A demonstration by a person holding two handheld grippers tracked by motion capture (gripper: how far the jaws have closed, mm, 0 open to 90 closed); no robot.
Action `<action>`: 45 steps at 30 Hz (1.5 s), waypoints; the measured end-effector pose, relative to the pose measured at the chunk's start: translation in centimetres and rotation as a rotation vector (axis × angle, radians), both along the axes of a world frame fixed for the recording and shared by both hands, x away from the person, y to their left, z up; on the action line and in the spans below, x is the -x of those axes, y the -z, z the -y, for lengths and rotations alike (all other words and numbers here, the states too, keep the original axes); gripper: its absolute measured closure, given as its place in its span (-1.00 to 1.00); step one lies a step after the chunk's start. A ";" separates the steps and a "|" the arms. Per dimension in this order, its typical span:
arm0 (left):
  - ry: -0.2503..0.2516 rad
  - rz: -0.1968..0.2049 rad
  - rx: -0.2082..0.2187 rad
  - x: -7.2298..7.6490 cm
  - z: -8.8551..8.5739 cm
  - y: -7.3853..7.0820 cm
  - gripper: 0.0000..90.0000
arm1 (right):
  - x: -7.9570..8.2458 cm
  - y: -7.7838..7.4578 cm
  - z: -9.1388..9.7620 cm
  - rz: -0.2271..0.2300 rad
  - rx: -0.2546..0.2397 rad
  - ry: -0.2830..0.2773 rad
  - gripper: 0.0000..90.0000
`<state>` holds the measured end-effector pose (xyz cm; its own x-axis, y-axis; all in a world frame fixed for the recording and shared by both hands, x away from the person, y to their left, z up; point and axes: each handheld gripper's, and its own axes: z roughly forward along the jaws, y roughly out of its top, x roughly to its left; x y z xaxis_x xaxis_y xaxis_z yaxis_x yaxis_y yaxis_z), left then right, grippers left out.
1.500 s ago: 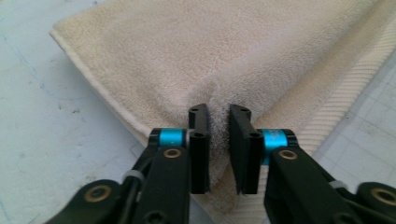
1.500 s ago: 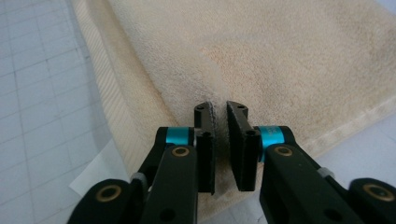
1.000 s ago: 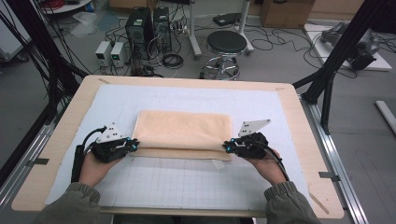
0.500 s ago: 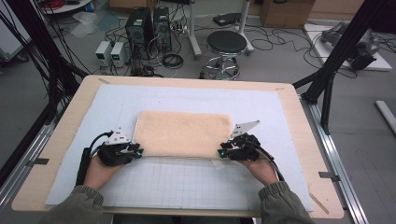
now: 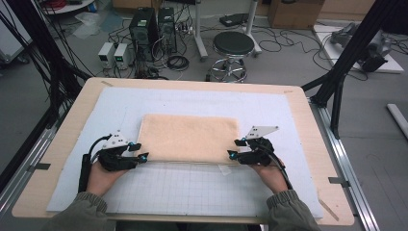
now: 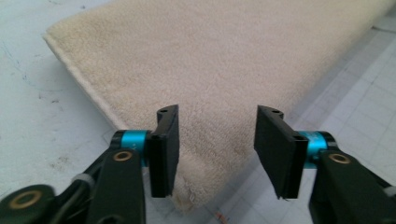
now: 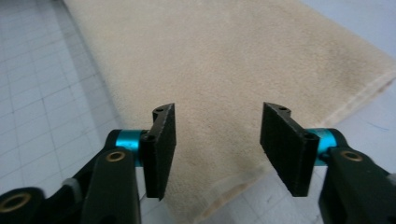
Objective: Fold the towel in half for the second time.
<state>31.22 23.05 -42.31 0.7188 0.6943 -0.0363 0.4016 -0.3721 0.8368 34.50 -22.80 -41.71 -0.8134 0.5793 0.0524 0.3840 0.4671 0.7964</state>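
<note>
At the near edge of the table two sleeves come in from the bottom, and each hand holds a black gripper. The left hand holds the left gripper at the near left corner of a soft, cream-colored towel. Its two jaws are spread wide apart and pinch nothing. In the left gripper view the left gripper hangs right over the corner of the towel, and the fuzzy cloth shows in the gap between the jaws. The right hand holds the right gripper at the near right corner of the towel. Its jaws are spread wide too, with nothing held between them. In the right gripper view the right gripper sits above the corner of the towel, and I cannot tell if the jaws touch the cloth. The towel lies folded and flat in the middle of a pale mat with thin grid lines, and the mat covers most of the wooden table. Past the far edge of the table, on the grey floor, stand a round black stool, some dark computer boxes and many loose black cables. A brown cardboard box sits farther back.
</note>
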 end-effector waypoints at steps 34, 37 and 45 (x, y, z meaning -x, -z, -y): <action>-0.056 0.027 0.028 1.6 -0.4 -1.2 -0.70 | 1.8 -1.6 0.9 0.041 -0.056 0.076 -0.73; -0.056 0.031 0.035 1.9 -0.6 -1.3 -0.71 | 2.1 -1.8 1.0 0.050 -0.057 0.079 -0.73; -0.052 0.043 0.037 2.9 -0.7 -1.6 -0.71 | 3.3 -1.9 1.6 0.072 -0.042 0.083 -0.73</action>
